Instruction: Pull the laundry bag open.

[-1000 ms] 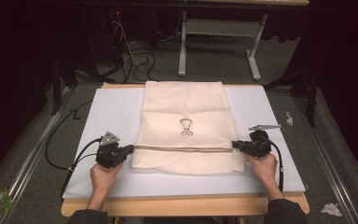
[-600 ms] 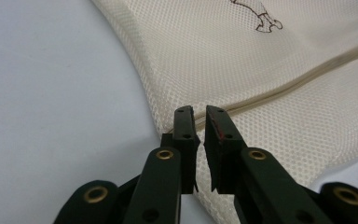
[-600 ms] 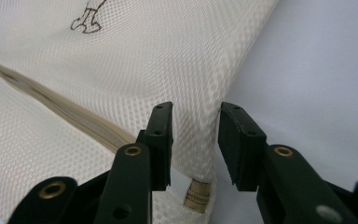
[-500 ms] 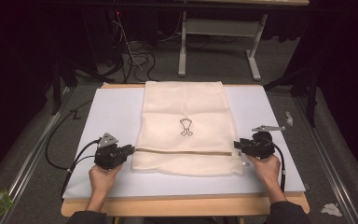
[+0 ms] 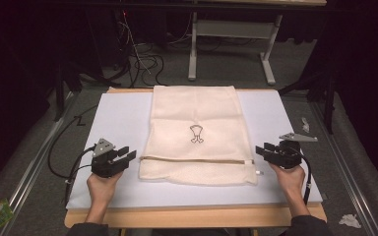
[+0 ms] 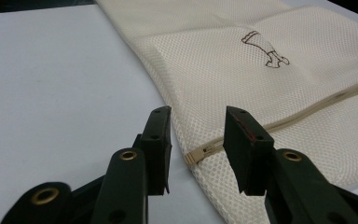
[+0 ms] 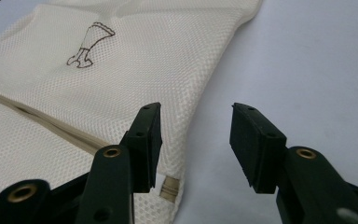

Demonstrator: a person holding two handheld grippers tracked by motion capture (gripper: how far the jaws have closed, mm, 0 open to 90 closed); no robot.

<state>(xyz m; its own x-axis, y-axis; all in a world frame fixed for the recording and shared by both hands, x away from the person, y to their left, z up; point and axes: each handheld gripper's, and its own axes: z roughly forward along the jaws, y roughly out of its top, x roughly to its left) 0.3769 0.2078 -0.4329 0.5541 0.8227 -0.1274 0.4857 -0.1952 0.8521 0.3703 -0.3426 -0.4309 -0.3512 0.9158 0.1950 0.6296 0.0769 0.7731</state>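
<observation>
Two tongs w/ jaws wide, holding nothing: left tongs just beside left edge of cream mesh laundry bag, right tongs just beside its right edge. Bag lies flat, mid bench, zipper running across btwn them.

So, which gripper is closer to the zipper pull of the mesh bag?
Right. The right gripper sits just beside the zipper pull; the left gripper waits at the zipper's opposite end.
</observation>
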